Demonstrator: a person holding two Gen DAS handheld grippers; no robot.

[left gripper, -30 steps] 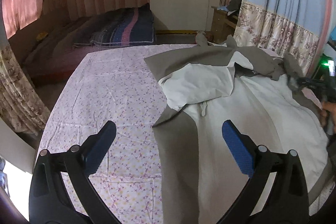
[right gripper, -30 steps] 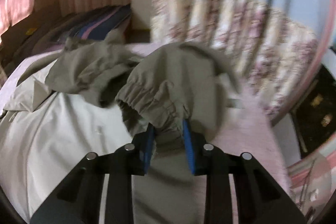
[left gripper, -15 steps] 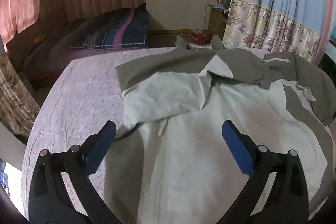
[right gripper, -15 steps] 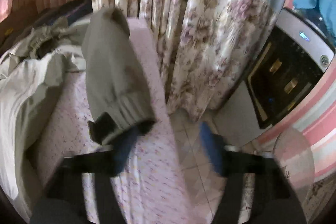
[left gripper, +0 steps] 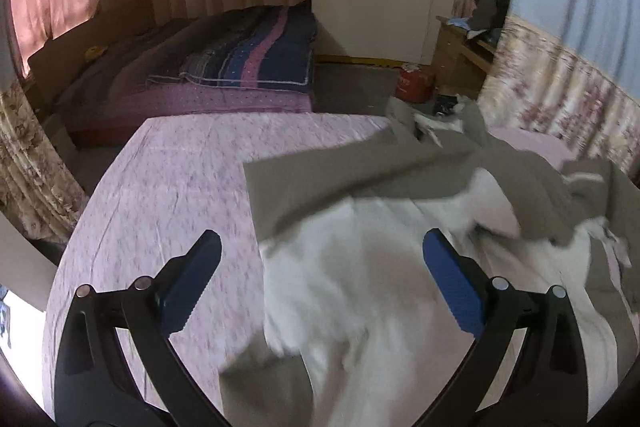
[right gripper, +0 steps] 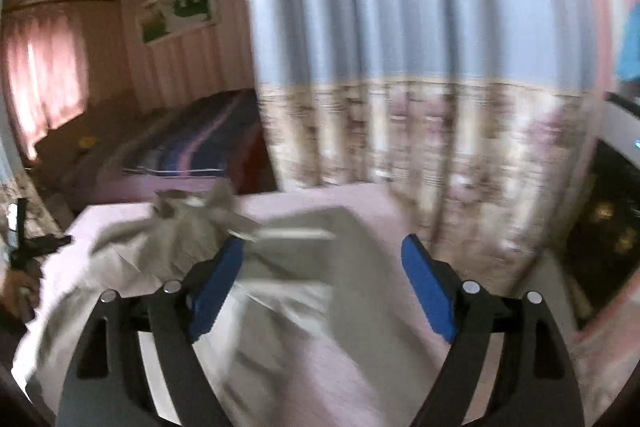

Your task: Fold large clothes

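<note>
We keep the left gripper (left gripper: pixel 320 259) above the pink bedsheet (left gripper: pixel 160 187) with its jaws spread and nothing between them, ready to take the near edge. The grey-and-white jacket (left gripper: pixel 360 247) lies spread and rumpled across the bed for folding. The right gripper (right gripper: pixel 322 267) hangs over the jacket's grey sleeve (right gripper: pixel 304 239); its jaws are opening, nothing clamped.

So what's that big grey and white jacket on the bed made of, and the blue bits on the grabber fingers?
The grey and white jacket looks like thin woven cloth, matte: it creases and folds softly. Cotton or synthetic, I can't tell. The blue pads on the left gripper look like ridged rubber or plastic, dull. The pink flowered bedsheet looks like thin printed cotton, lightly wrinkled.
</note>
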